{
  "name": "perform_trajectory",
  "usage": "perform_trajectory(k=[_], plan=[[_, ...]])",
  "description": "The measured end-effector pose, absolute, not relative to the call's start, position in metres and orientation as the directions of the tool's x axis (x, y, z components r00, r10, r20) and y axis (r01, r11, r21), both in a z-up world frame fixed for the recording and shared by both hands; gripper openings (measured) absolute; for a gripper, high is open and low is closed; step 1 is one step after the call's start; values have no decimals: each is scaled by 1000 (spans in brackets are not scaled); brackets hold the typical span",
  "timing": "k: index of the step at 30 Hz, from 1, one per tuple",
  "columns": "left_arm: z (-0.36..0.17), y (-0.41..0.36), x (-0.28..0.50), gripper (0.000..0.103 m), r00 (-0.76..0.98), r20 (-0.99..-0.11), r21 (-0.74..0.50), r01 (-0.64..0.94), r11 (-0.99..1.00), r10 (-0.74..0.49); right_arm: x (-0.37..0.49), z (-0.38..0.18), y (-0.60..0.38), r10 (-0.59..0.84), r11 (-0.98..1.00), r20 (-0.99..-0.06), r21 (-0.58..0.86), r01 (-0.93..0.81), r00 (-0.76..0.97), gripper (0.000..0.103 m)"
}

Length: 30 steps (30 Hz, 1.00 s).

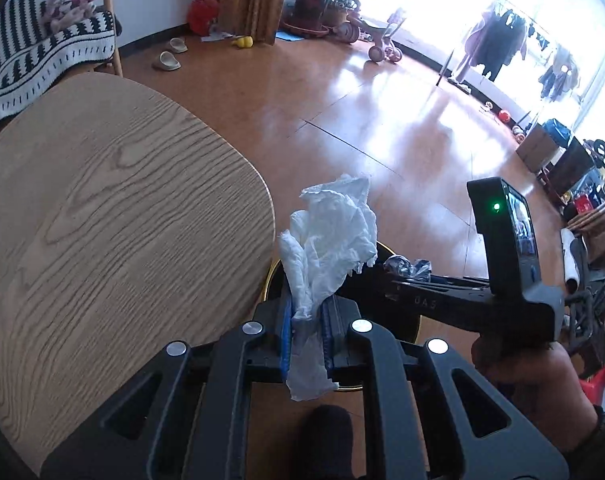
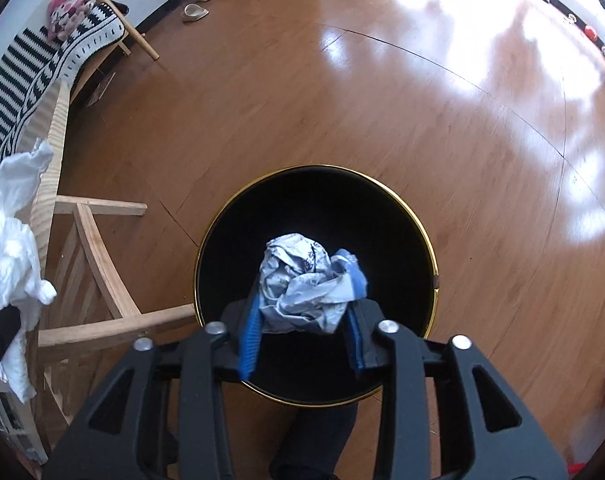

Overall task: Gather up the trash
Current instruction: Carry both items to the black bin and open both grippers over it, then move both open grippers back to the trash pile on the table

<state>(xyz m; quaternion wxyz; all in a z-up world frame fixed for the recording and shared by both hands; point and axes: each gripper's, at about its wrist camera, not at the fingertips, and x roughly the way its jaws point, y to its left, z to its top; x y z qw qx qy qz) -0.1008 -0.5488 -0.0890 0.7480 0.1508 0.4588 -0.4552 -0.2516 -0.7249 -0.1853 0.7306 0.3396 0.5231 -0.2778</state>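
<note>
Hovering over the black bin (image 2: 418, 240), I am loosening my right gripper (image 2: 302, 344), jaws parted around the crumpled printed wrapper (image 2: 302, 280), which is sitting between the pads above the bin's mouth. My left gripper (image 1: 308, 332) is clenching a white tissue (image 1: 330, 232) beside the wooden table (image 1: 114, 200); next it needs moving over the bin.

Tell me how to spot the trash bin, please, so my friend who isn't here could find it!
Start at the big shiny wooden floor, then look beside the pale wooden table. There stands the trash bin, a round can that is black inside. Nothing else nearby has its thin gold rim, and the right gripper hangs over its mouth with a crumpled blue-and-white wrapper between its fingers.
</note>
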Motion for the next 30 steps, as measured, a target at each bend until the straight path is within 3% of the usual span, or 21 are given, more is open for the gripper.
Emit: perform_trajectory(k=[2, 5, 11, 19, 21, 23, 24, 25, 30], plan=[[-91, -551, -98, 11, 166, -824, -188, 821, 539, -542, -249, -186, -724, -42, 610, -953, 214, 763, 301, 56], [-95, -554, -101, 11, 153, -828, -201, 817, 541, -540, -247, -183, -724, -33, 611, -946, 236, 756, 322, 68], [-106, -562, -103, 11, 116, -832, -227, 821, 524, -543, -259, -161, -731, -75, 575, -930, 254, 778, 359, 76], [-134, -588, -128, 13, 37, -844, -238, 868, 436, -535, -294, -134, -745, -194, 445, -911, 249, 860, 364, 78], [-139, -595, -134, 22, 26, -845, -234, 880, 413, -535, -303, -128, -748, -213, 424, -905, 254, 869, 369, 78], [-141, -598, -138, 56, 44, -845, -212, 888, 408, -532, -307, -123, -748, -220, 414, -895, 274, 868, 388, 78], [-139, -597, -140, 63, 59, -841, -202, 888, 412, -538, -308, -118, -747, -225, 413, -888, 285, 865, 400, 78], [-136, -596, -140, 68, 70, -834, -198, 888, 416, -547, -308, -115, -747, -229, 417, -884, 289, 862, 407, 78], [-121, -579, -134, 70, 83, -827, -200, 881, 428, -556, -296, -92, -733, -252, 466, -860, 295, 834, 444, 78]])
